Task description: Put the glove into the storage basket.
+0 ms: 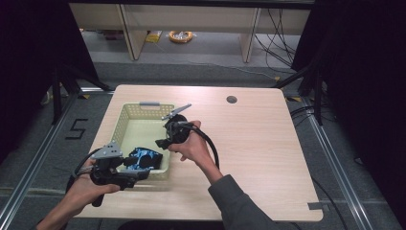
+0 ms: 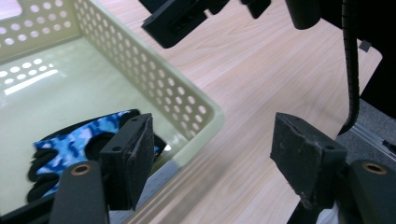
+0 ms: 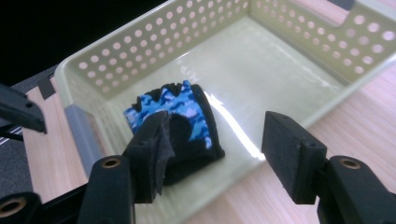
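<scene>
Pale green plastic forms the one basket (image 1: 125, 125) at centre-left of the tabletop (image 1: 258, 143), holding one blue camouflage glove (image 1: 143, 158) at its lower end. Two claws, left claw (image 1: 136, 168) and right claw (image 1: 163, 142), both gape empty.

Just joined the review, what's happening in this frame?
A person holds a tool in each hand over a wooden table. A blue camouflage glove lies in the near end of a pale green perforated basket. Both the left tool and the right tool are open and empty, poised at the basket's near corner beside the glove.
</scene>
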`<state>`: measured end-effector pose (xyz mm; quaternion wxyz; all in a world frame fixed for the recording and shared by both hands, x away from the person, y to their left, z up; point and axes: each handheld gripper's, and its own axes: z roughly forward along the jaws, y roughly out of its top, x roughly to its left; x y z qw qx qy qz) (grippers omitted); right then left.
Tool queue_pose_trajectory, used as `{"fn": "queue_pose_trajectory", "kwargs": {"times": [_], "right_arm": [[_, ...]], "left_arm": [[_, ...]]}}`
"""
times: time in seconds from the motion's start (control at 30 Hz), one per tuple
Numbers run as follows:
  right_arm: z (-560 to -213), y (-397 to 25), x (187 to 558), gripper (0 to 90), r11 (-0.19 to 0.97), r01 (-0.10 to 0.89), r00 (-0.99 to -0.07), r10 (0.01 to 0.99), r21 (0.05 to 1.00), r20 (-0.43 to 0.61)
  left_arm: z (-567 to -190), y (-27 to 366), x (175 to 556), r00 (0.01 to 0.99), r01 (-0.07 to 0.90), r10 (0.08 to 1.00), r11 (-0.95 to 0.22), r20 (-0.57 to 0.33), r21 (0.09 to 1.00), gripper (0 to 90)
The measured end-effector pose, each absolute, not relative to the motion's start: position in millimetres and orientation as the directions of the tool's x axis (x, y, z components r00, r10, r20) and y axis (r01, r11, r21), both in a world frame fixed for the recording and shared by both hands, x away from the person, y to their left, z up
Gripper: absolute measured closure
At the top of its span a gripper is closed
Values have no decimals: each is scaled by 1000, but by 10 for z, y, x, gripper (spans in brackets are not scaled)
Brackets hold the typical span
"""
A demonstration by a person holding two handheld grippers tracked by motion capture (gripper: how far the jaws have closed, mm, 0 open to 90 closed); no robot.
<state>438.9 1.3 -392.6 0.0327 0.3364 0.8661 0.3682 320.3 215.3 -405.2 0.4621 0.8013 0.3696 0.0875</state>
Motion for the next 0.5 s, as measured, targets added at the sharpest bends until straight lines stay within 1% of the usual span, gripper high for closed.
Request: {"fn": "queue_pose_trajectory", "kwargs": {"times": [0.03, 0.07, 0.1, 0.13, 0.17, 0.2, 0.27, 0.3, 0.4, 0.43, 0.47, 0.5], "right_arm": [[-3925, -49, 4381, 418, 510, 508, -803, 573, 694, 166], [-3901, -103, 4328, 412, 505, 533, -788, 589, 680, 180], [-3903, -161, 4305, 404, 509, 494, -805, 574, 705, 149], [-3876, -273, 4224, 394, 513, 498, -798, 587, 699, 137], [-3876, -273, 4224, 394, 513, 498, -798, 587, 699, 137], [-3870, -409, 4142, 383, 522, 462, -807, 582, 717, 96], [-3864, -461, 4102, 381, 523, 462, -805, 585, 716, 93], [-3864, -553, 4039, 376, 524, 457, -804, 589, 719, 82], [-3891, -783, 3889, 370, 512, 443, -799, 597, 736, 66], [-3908, -887, 3830, 363, 506, 439, -800, 597, 743, 66], [-3935, -1027, 3748, 357, 492, 457, -793, 603, 741, 88], [-3935, -1027, 3748, 357, 492, 457, -793, 603, 741, 88]], "left_arm": [[-4060, 2123, 3186, 711, 515, 672, -297, -207, 804, 289], [-4066, 2093, 3174, 717, 513, 666, -303, -207, 803, 277], [-4070, 2062, 3151, 715, 518, 666, -298, -215, 802, 257], [-4075, 2036, 3132, 712, 520, 667, -291, -220, 803, 249], [-4082, 2012, 3119, 719, 518, 658, -294, -223, 803, 249], [-4093, 1972, 3094, 733, 500, 645, -300, -214, 812, 247], [-4112, 1903, 3046, 739, 495, 640, -301, -212, 815, 241], [-4121, 1865, 3015, 741, 496, 638, -310, -210, 811, 219], [-4159, 1770, 2940, 749, 497, 619, -291, -235, 817, 169], [-4173, 1744, 2916, 757, 489, 609, -289, -236, 823, 164], [-4180, 1729, 2901, 767, 481, 599, -299, -231, 824, 162], [-4202, 1703, 2884, 771, 479, 589, -285, -242, 831, 162]]}}
